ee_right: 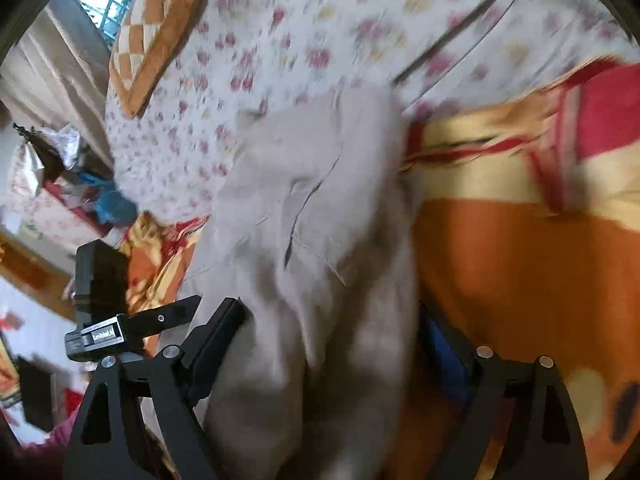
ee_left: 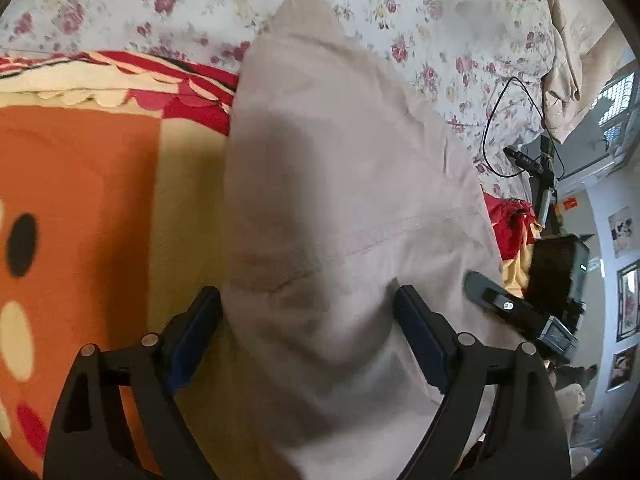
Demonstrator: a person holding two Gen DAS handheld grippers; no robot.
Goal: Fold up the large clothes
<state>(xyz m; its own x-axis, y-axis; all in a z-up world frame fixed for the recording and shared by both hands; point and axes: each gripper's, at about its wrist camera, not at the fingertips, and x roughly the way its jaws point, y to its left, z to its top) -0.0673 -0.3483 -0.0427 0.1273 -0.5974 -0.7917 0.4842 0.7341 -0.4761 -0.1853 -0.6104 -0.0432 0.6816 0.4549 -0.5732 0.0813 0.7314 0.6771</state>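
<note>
Hidden, cropped and smeared parts of the two wrist views

The pale grey garment [ee_left: 328,208] runs off the bottom edge of the left wrist view and covers the gap between the left gripper [ee_left: 308,336] fingers, so any contact is unreadable. The right wrist view is motion-blurred: the floral sheet [ee_right: 320,40] smears at top centre, and the right gripper [ee_right: 332,352] has its right finger half buried behind cloth.

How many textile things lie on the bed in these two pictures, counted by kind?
Beige garment, between the fingers of the left gripper and the right gripper: 1
Orange and red blanket: 1
Floral bedsheet: 1
Checked orange pillow: 1
Total: 4
</note>
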